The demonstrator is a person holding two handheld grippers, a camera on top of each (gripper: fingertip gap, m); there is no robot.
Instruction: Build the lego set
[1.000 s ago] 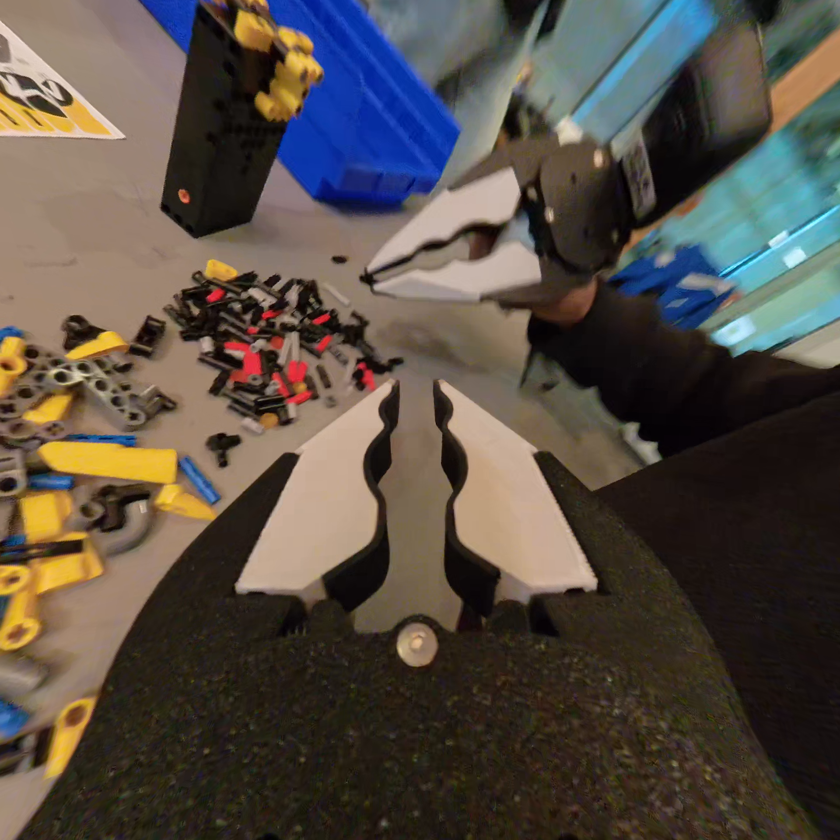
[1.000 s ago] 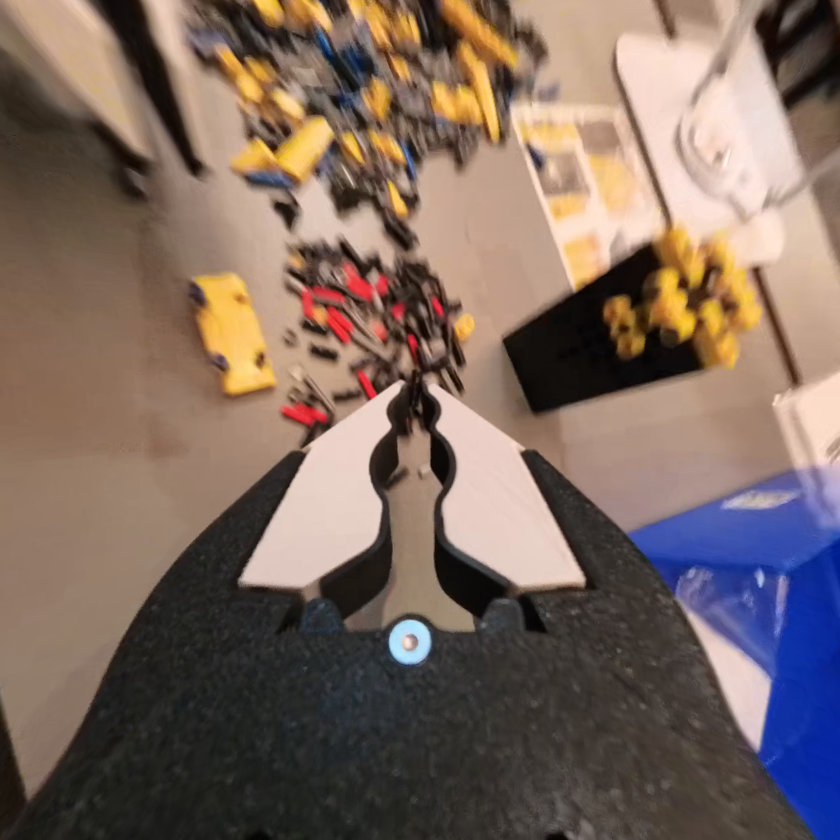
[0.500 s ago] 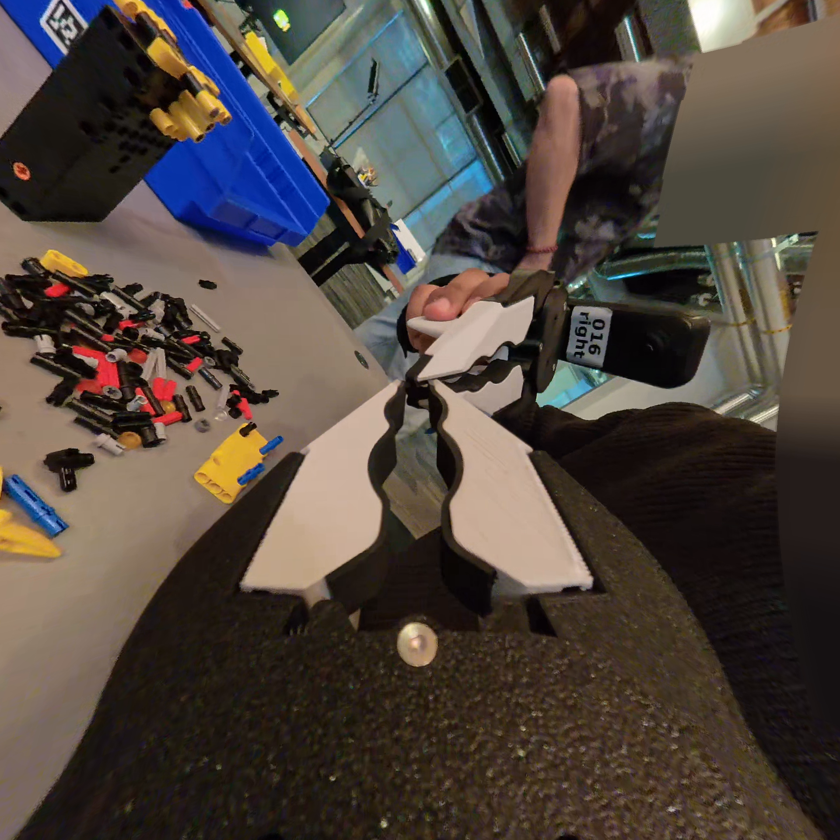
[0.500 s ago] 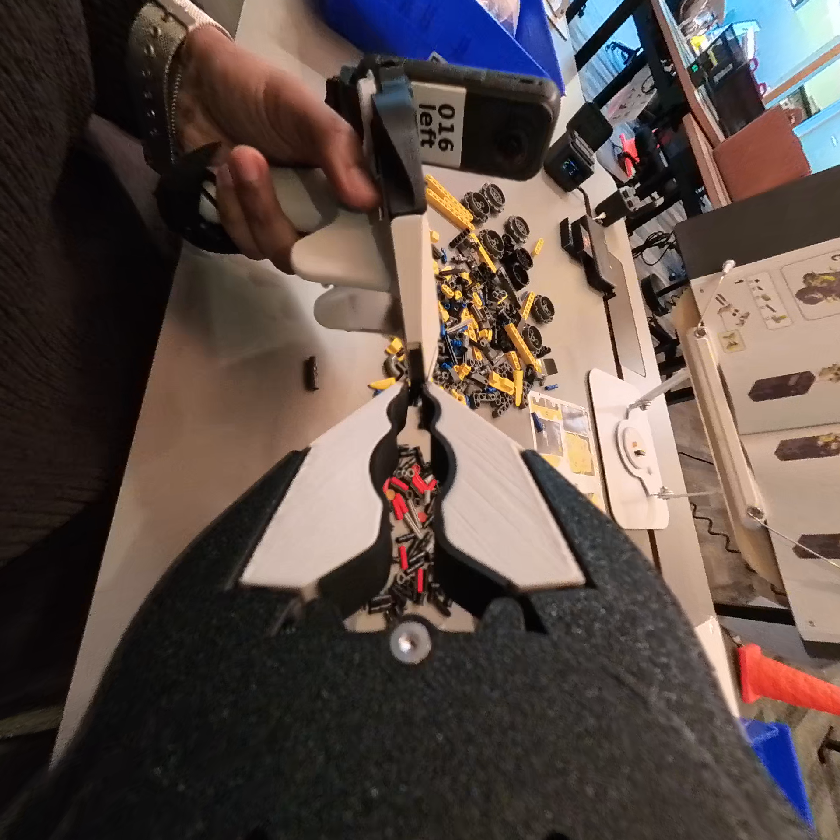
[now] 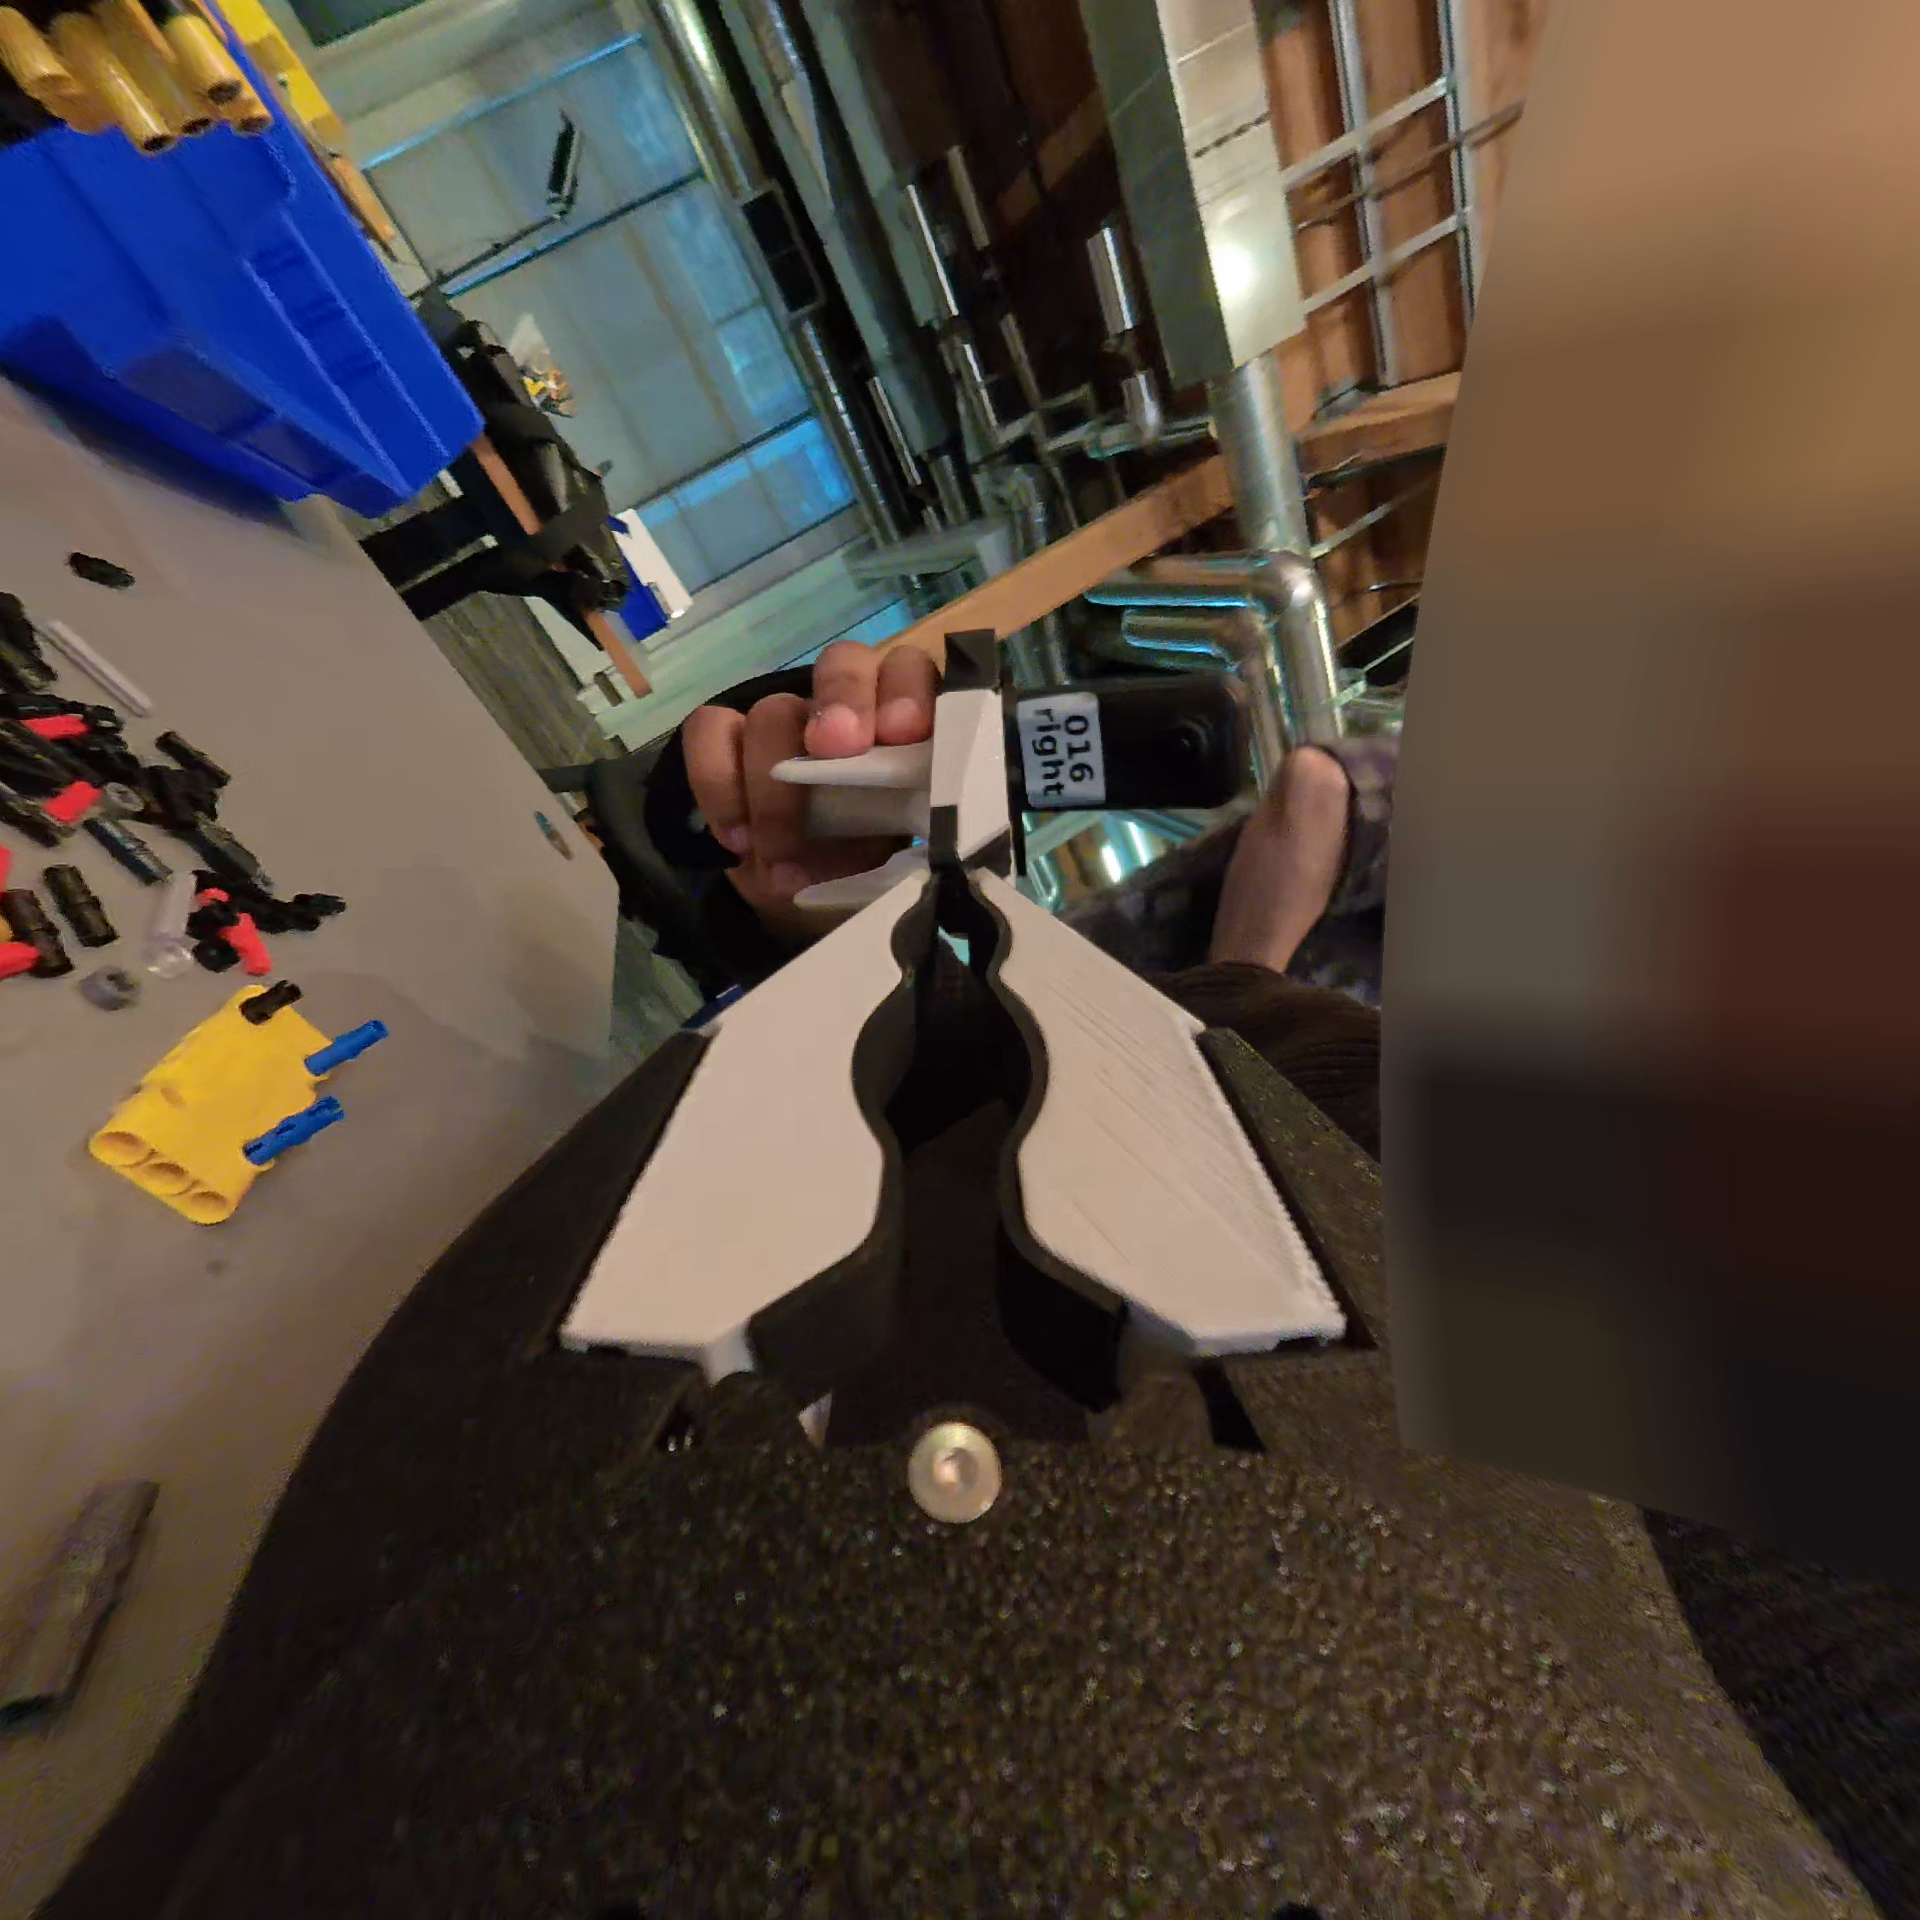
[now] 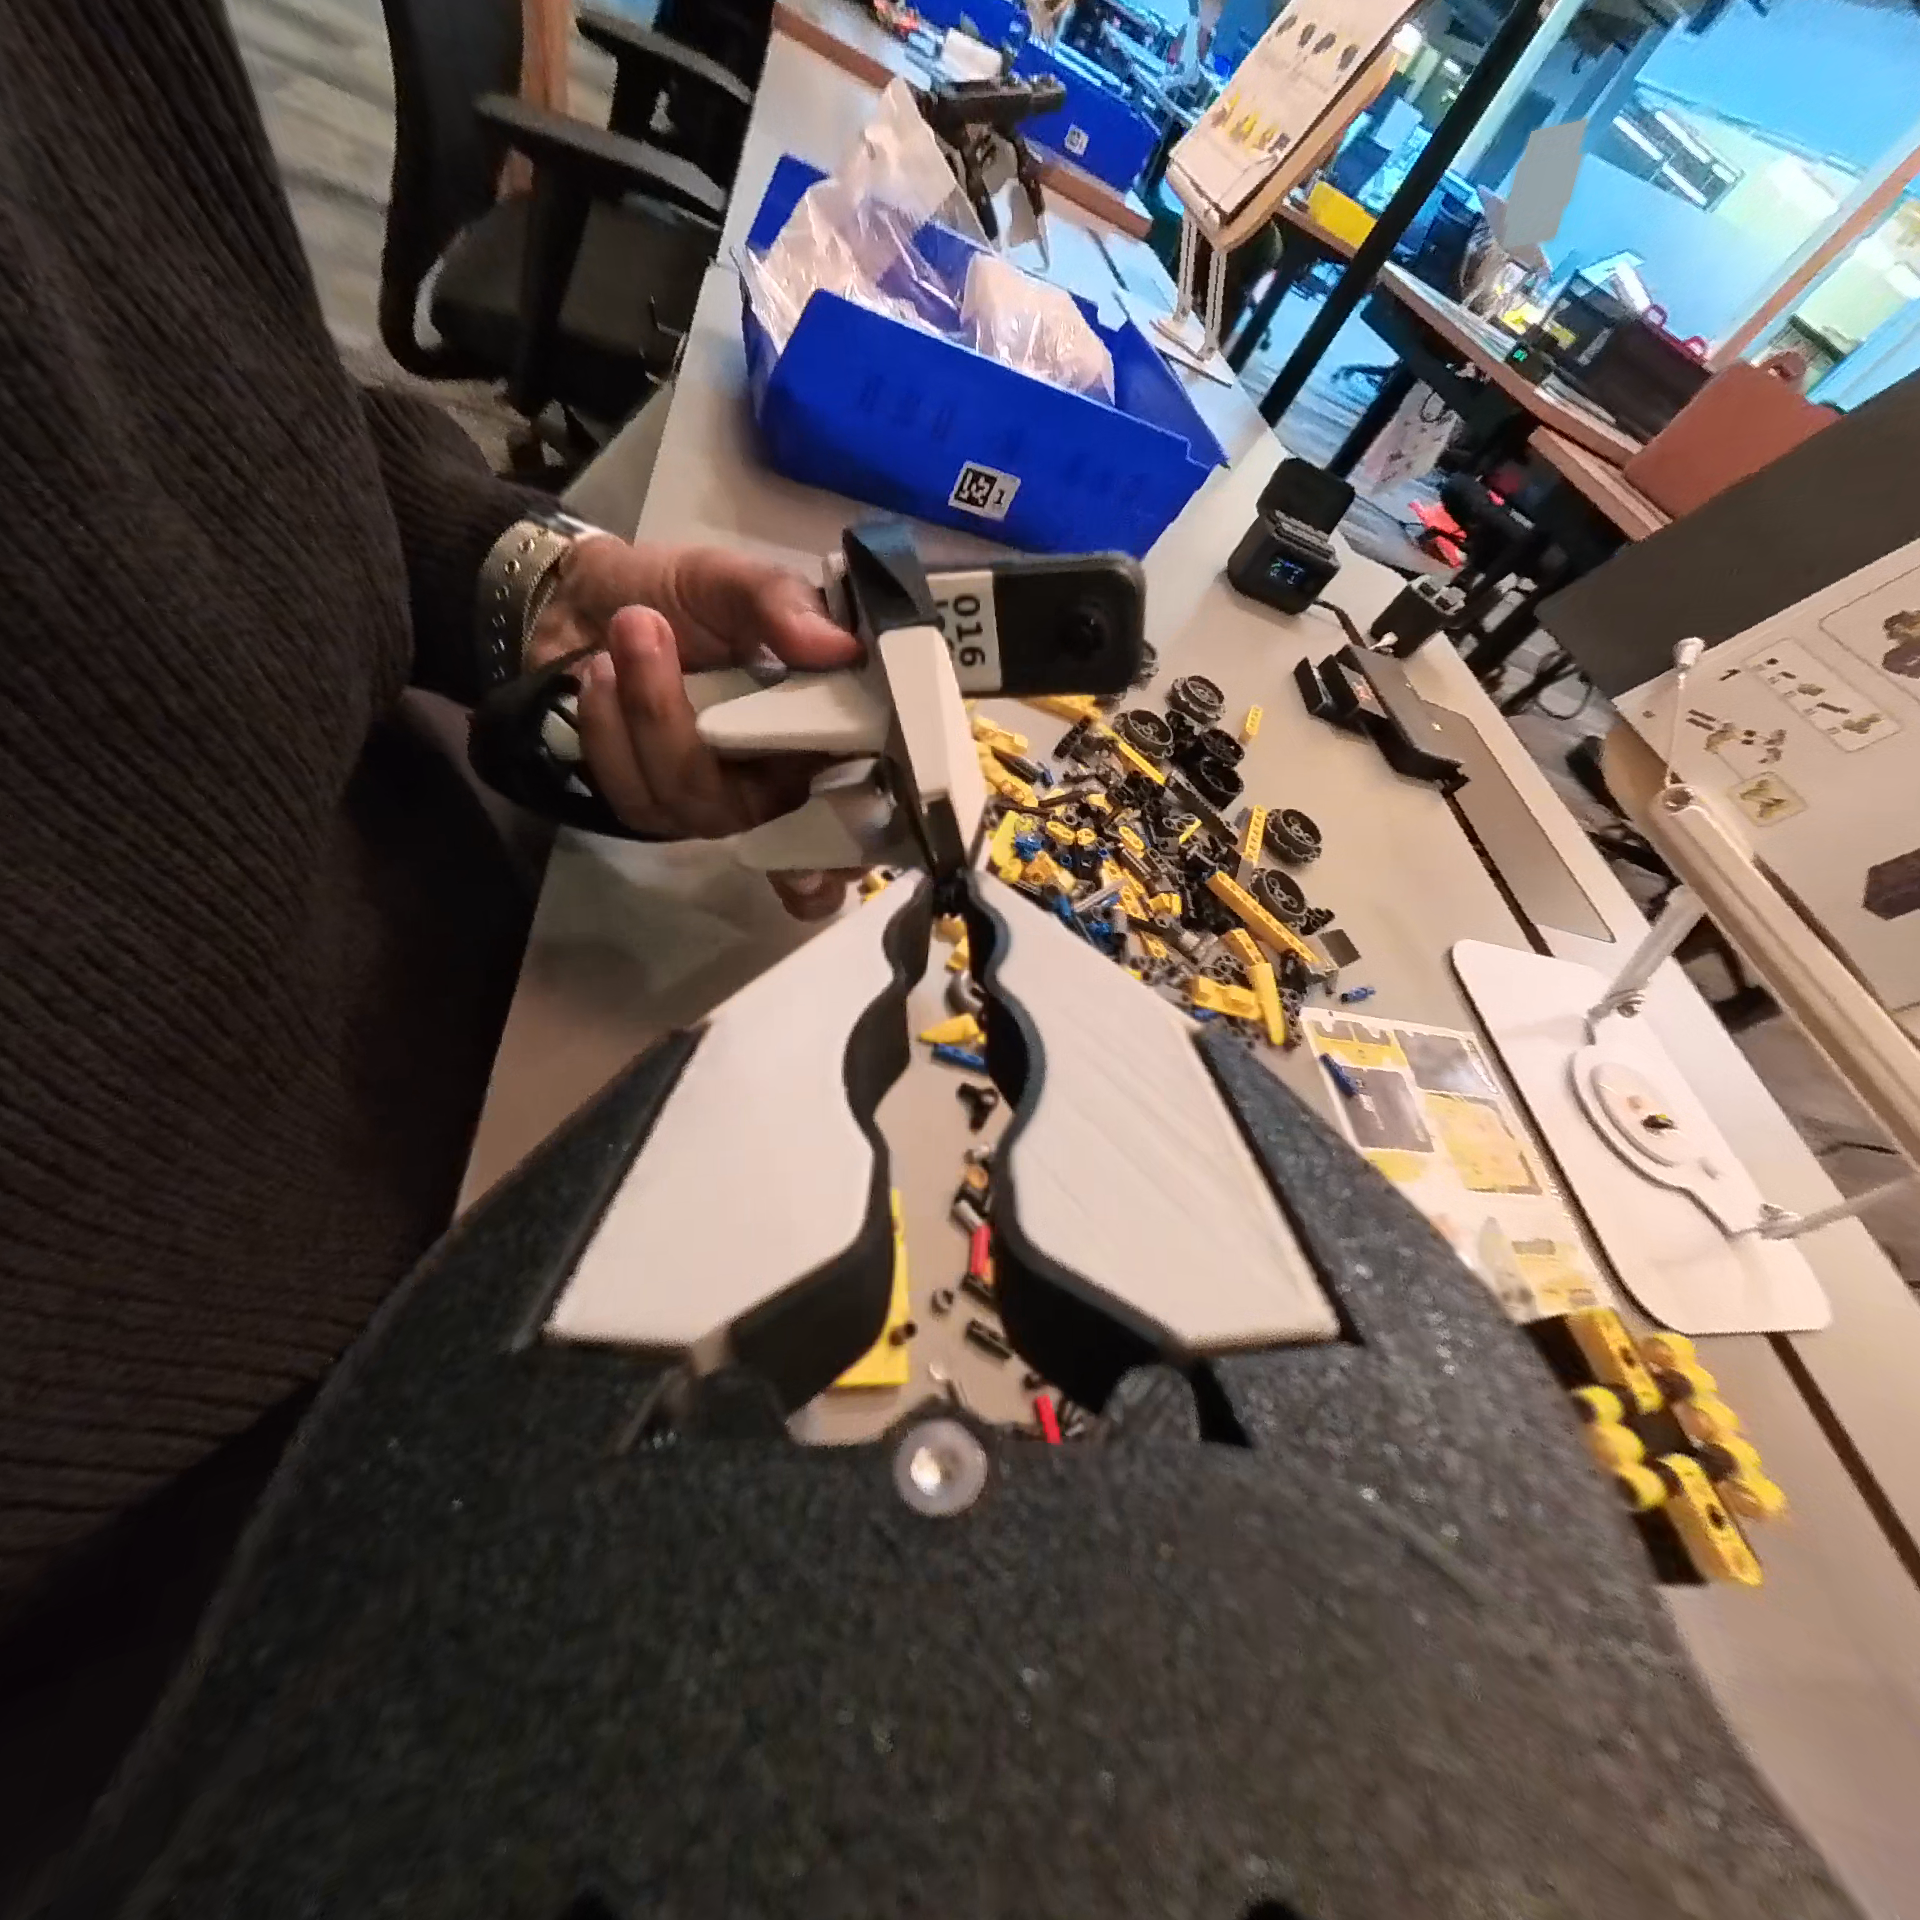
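Tip-to-tip white plastic left tongs (image 5: 943, 899) and right tongs (image 6: 951, 891), pinched closed.

A grey table (image 6: 1403, 862) carries a heap of yellow and black building pieces (image 6: 1164, 842), a blue bin (image 6: 966, 447) with clear bags, and a printed leaflet (image 6: 1413, 1101). A yellow block with blue pins (image 5: 208, 1112) lies near red and black pins (image 5: 94, 790).

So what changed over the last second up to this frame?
Both lifted from above the grey table and turned to face each other; now the left hand-held gripper and right hand-held gripper meet tip to tip, both nearly shut around something small and dark. The loose plastic building pieces stayed put.
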